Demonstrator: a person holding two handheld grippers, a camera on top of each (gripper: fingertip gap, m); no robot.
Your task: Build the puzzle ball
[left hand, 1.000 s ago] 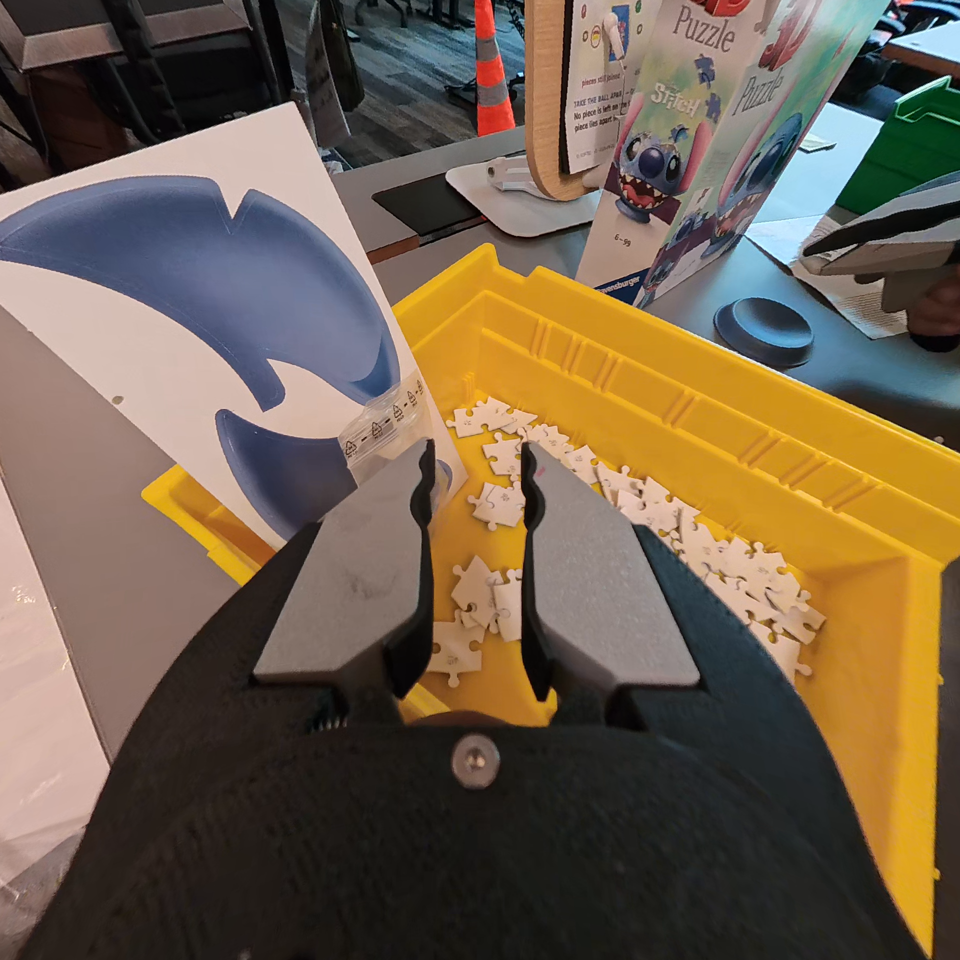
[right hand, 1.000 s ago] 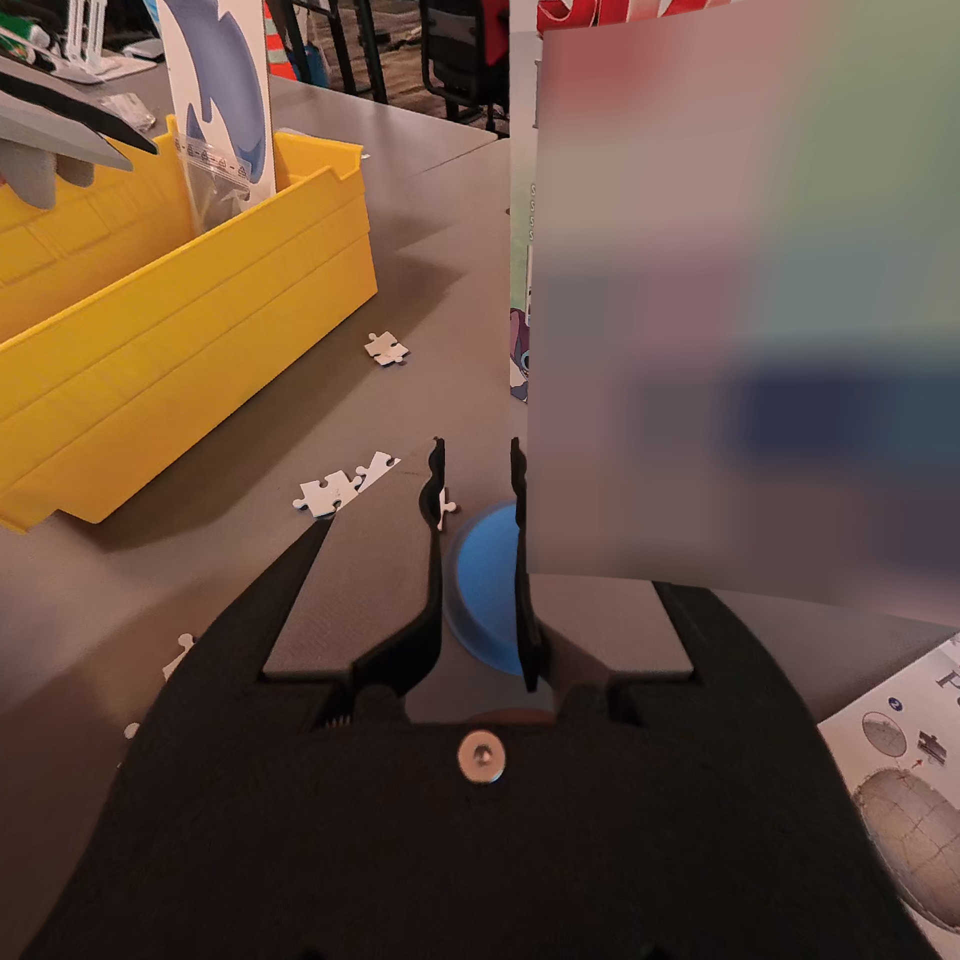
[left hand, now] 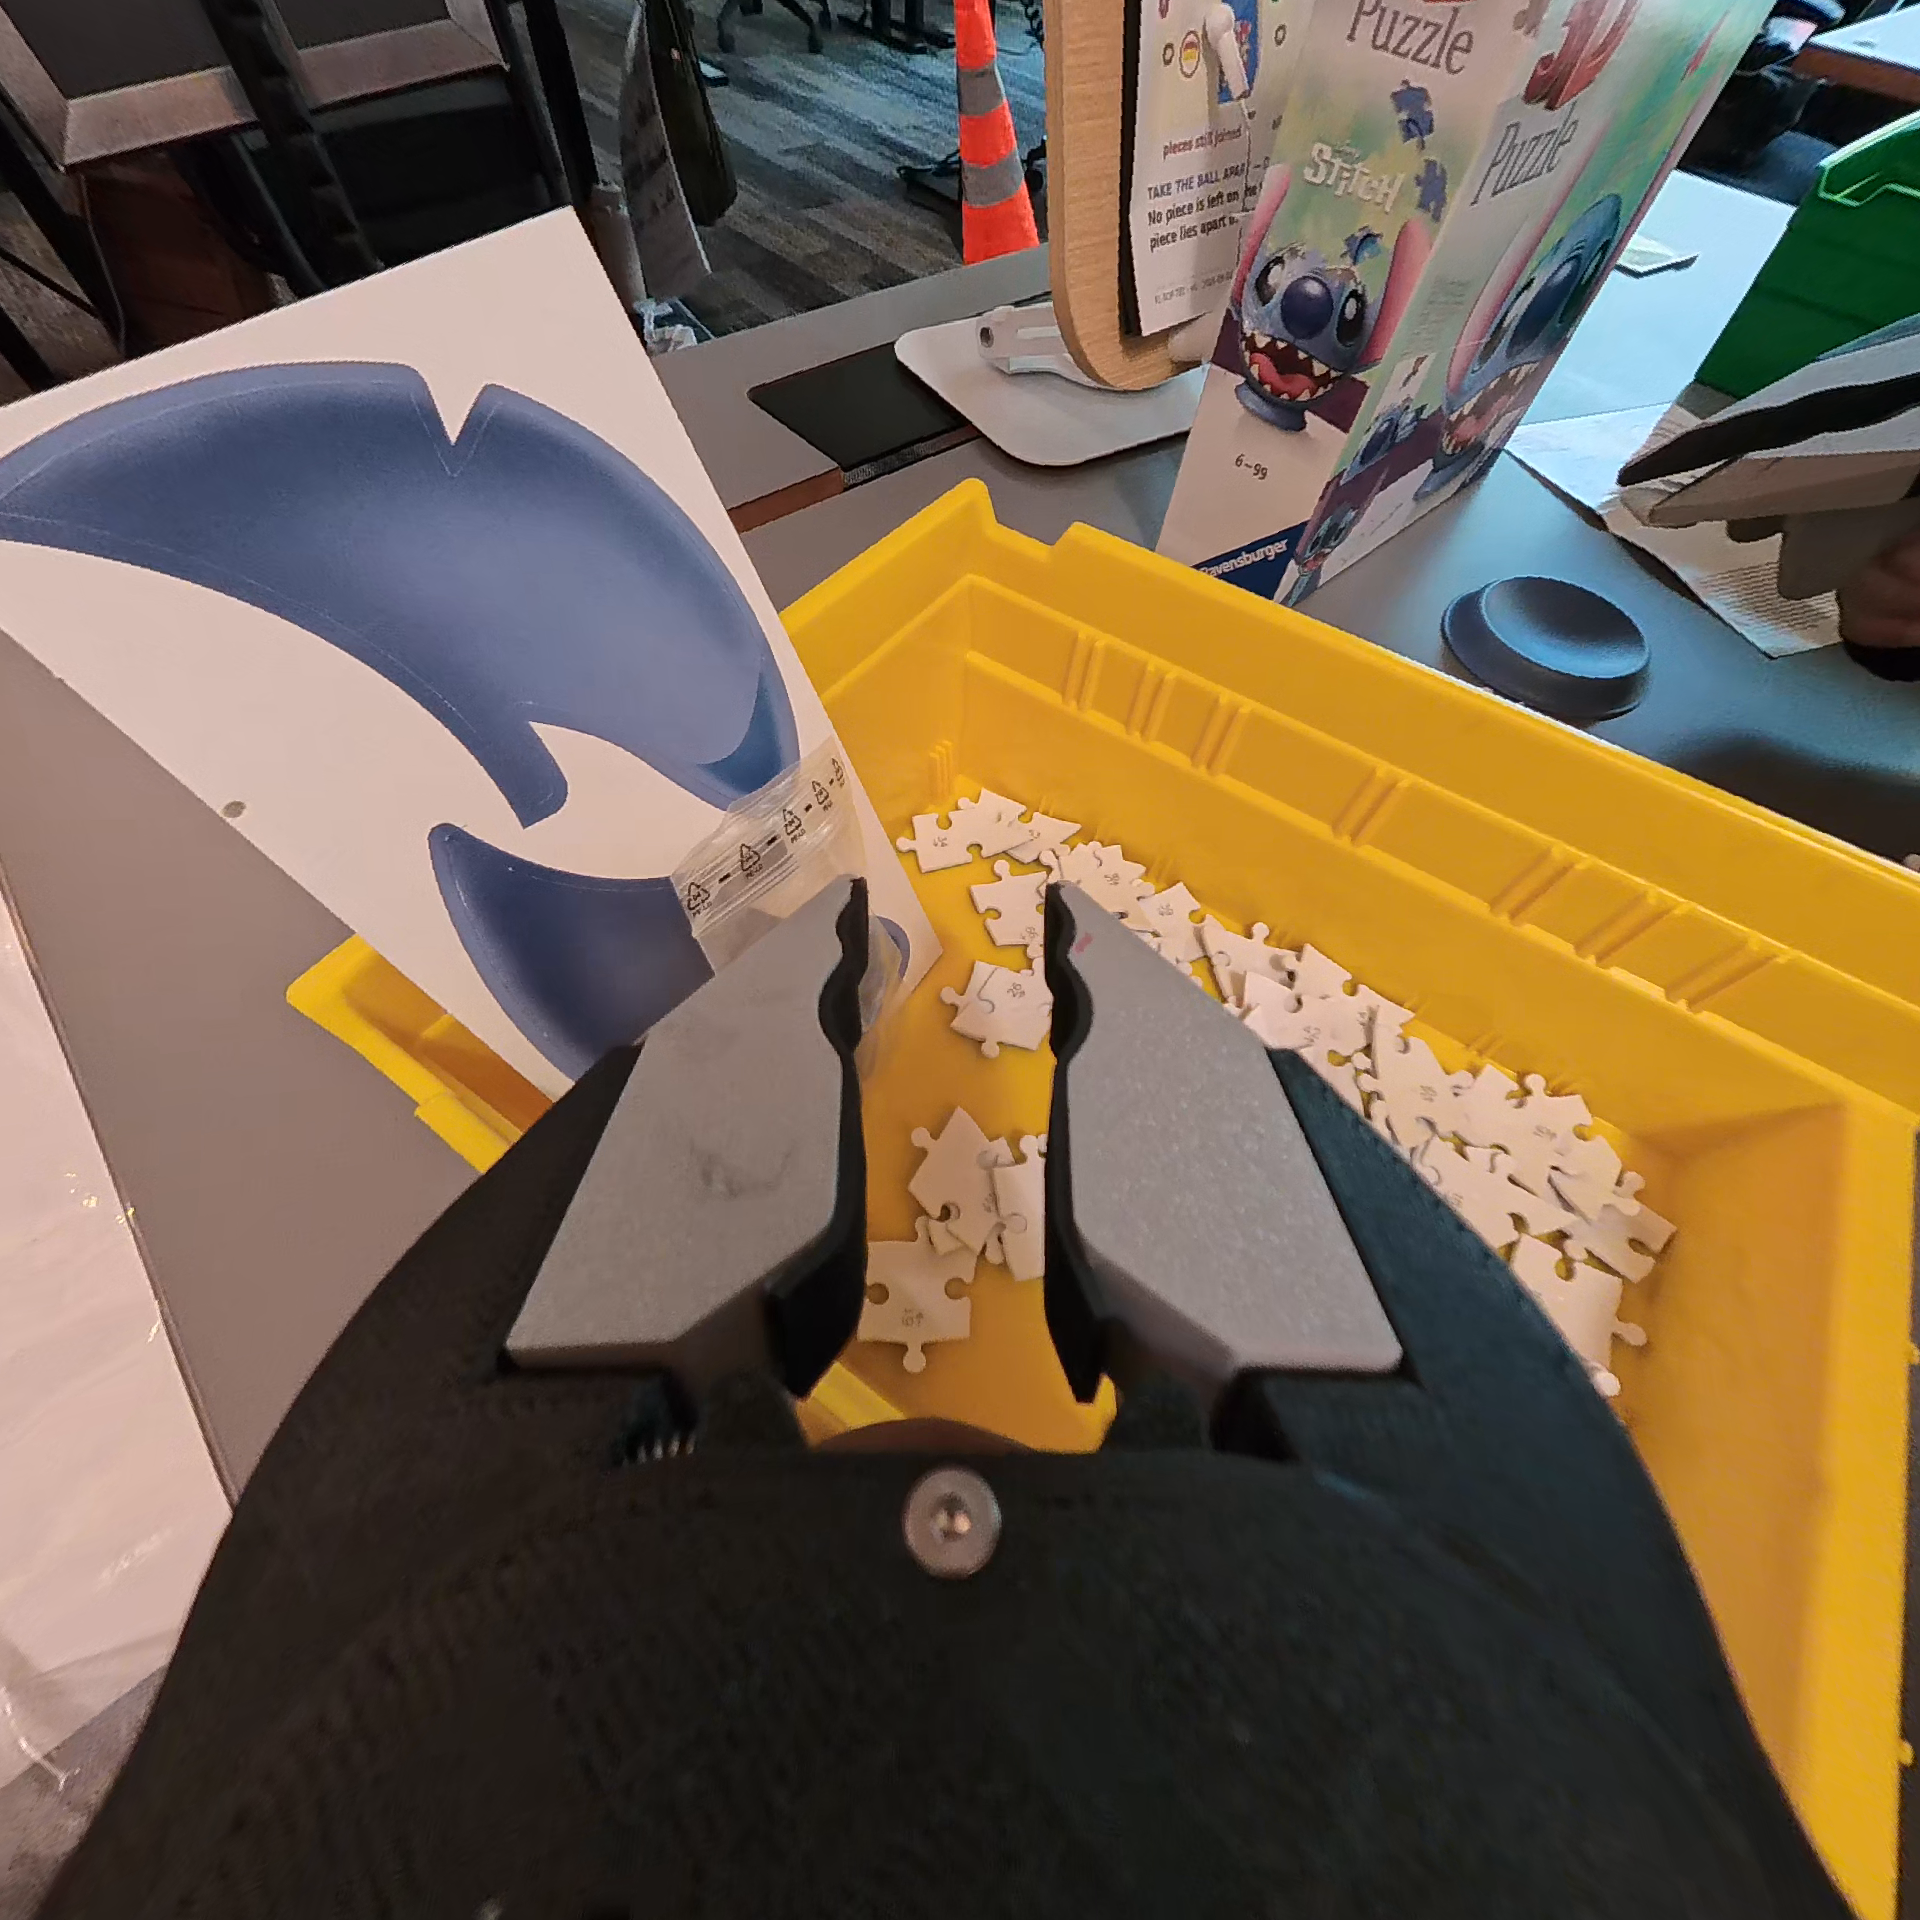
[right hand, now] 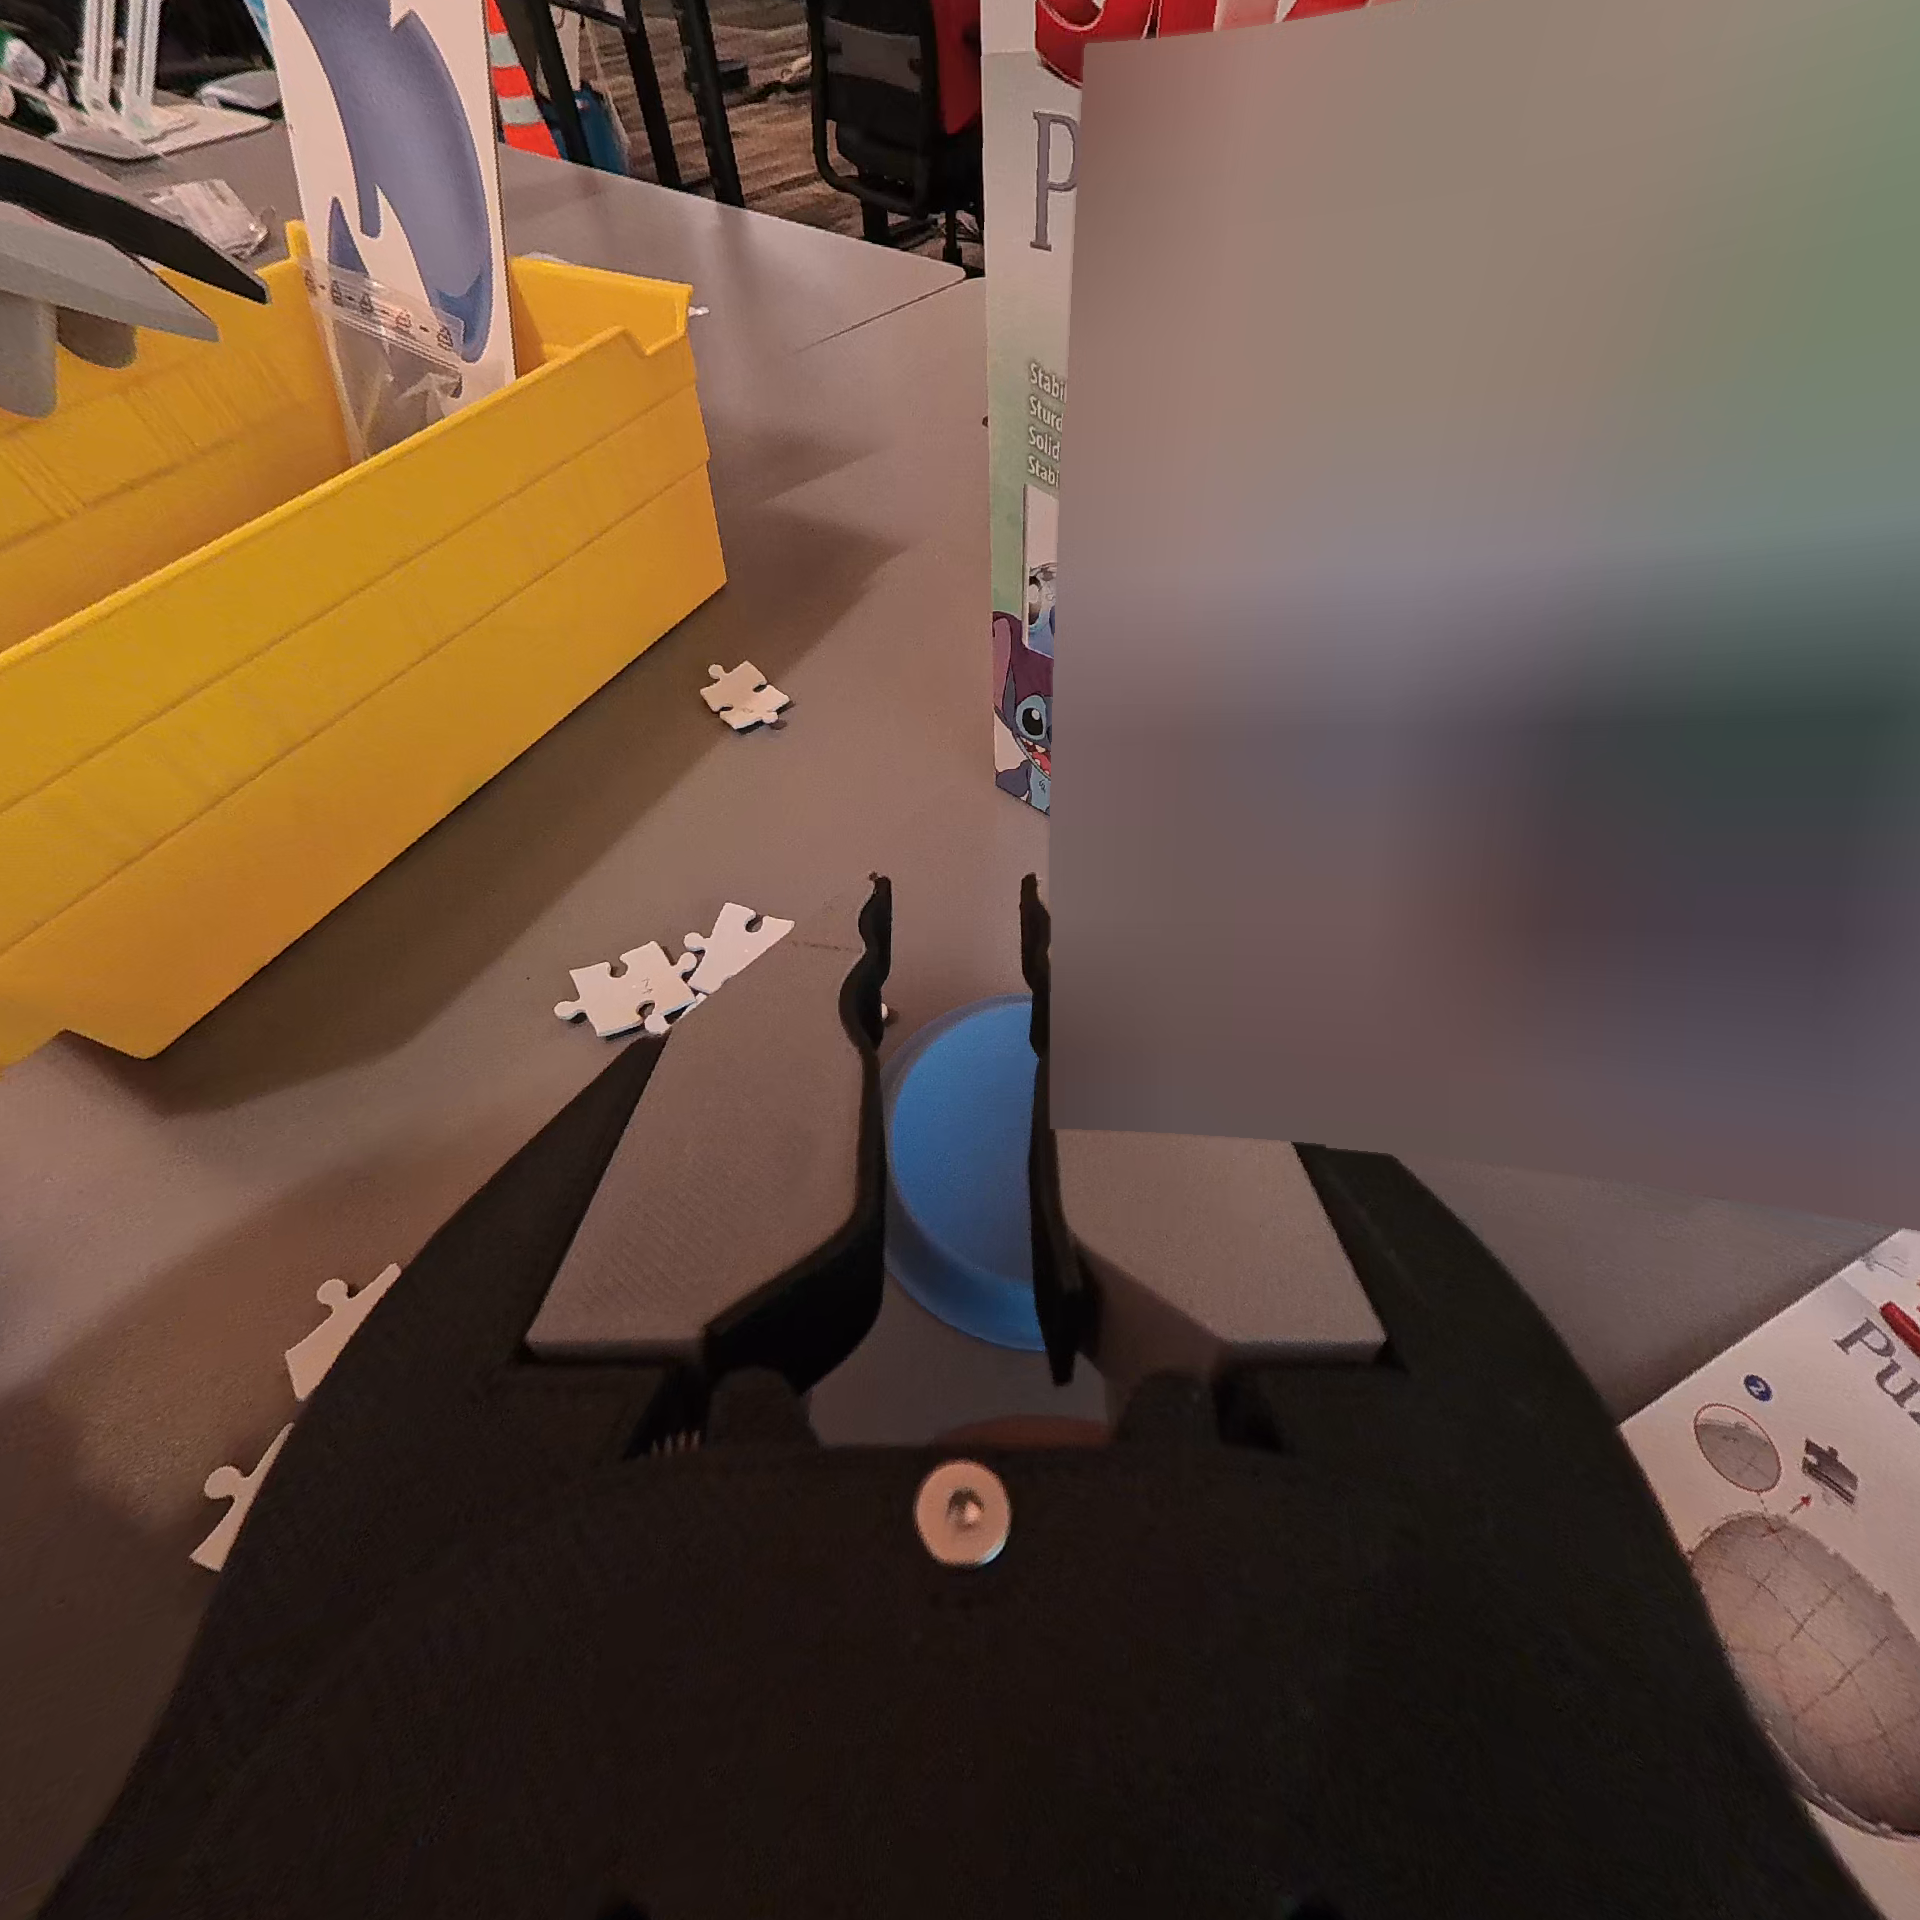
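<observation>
Your left tongs (left hand: 951, 914) hang open and empty over the yellow plastic bin (left hand: 1299, 727), where a heap of white face-down puzzle pieces (left hand: 1455, 1122) lies on the floor of the bin. A white card printed with blue curved shapes (left hand: 364, 623) leans upright in the bin's corner, a small clear plastic bag (left hand: 764, 862) against it. Your right tongs (right hand: 954, 894) are open too, holding nothing, above the grey counter (right hand: 831, 468) with a round blue plastic stand (right hand: 961, 1164) between the fingers. Two joined white pieces (right hand: 670, 971) lie just left of them.
</observation>
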